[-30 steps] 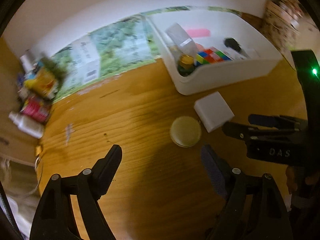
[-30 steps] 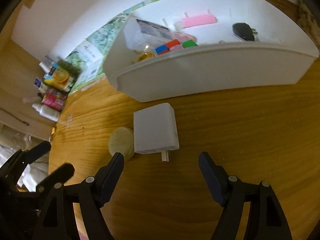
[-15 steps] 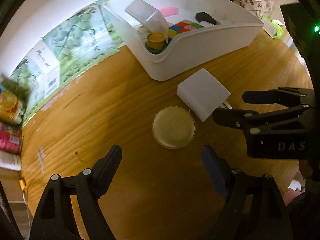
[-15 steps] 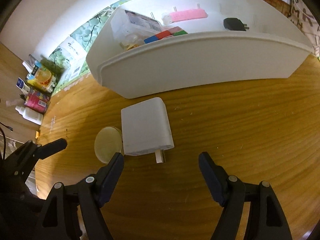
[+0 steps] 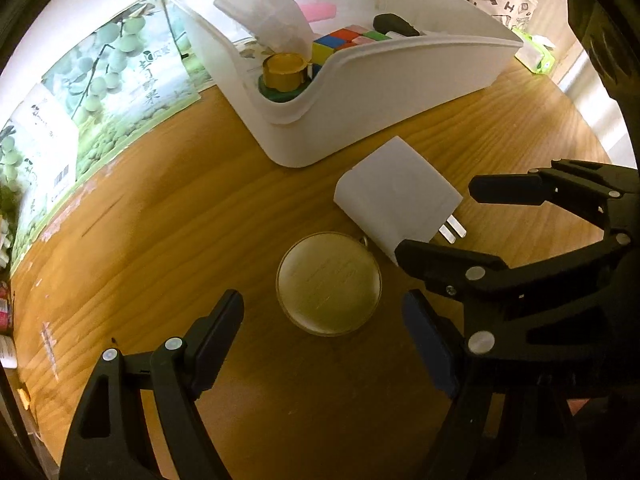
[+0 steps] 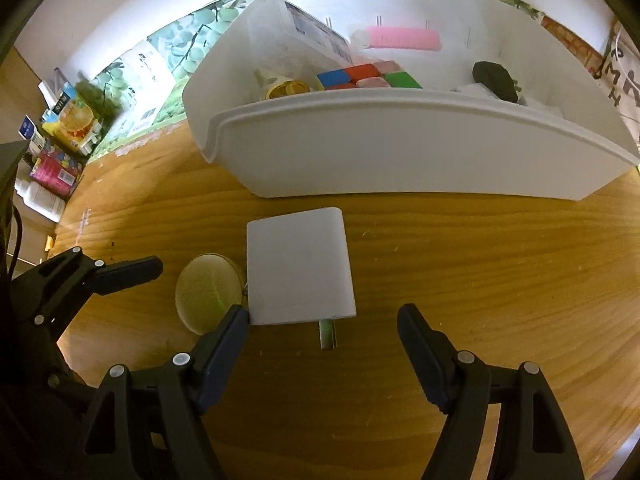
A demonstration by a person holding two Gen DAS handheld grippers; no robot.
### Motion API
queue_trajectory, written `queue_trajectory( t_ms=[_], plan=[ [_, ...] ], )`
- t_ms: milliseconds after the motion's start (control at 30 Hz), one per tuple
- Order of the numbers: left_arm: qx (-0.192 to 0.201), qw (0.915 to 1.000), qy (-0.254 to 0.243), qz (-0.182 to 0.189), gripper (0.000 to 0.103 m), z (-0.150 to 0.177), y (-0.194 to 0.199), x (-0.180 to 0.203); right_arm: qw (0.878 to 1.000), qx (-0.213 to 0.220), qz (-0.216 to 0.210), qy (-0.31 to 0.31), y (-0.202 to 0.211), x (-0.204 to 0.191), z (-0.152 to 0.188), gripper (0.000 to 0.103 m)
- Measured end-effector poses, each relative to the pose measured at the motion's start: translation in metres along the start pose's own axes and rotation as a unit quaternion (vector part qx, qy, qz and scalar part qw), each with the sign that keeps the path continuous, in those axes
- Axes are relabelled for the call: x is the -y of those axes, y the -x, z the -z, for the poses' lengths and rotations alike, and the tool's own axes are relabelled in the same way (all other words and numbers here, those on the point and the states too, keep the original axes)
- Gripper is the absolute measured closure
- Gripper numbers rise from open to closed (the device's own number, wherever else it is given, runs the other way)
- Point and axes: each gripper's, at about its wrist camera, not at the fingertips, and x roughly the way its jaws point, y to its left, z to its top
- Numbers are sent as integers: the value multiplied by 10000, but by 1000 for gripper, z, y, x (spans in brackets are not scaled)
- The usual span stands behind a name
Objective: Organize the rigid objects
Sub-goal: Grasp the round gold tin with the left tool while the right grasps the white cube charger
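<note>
A round gold-rimmed disc (image 5: 328, 284) lies flat on the wooden table, just ahead of my open left gripper (image 5: 324, 324). A white plug adapter (image 5: 396, 196) lies beside it, prongs toward me; in the right wrist view the adapter (image 6: 298, 266) sits just ahead of my open right gripper (image 6: 324, 332), whose left finger (image 6: 224, 340) is at its near left corner. The disc (image 6: 208, 292) also shows there, left of the adapter. A white bin (image 6: 400, 160) behind holds a colour cube (image 6: 364, 76), a pink item, a black item, a clear box and a yellow-lidded jar.
A green printed box (image 5: 100, 96) stands against the wall left of the bin. Packets and bottles (image 6: 56, 148) crowd the far left edge of the table. The right gripper (image 5: 468, 232) reaches in from the right in the left wrist view.
Both grippers have moved forward and lower: the left toward the disc, the right toward the adapter. Disc and adapter have not moved.
</note>
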Motion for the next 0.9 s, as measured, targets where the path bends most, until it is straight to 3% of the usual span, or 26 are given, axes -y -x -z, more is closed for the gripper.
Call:
queue_trajectory(
  t_ms=[300, 600, 900],
  plan=[
    [5, 9997, -202, -97, 19, -6, -12, 5, 10000, -84, -16, -5, -6, -1, -3, 25],
    [85, 9997, -227, -61, 20, -14, -19, 10, 9999, -115, -89, 27, -12, -3, -6, 32],
    [246, 9994, -171, -146, 31, -14, -16, 4, 9997, 37, -187, 137, -10, -6, -9, 44]
  ],
)
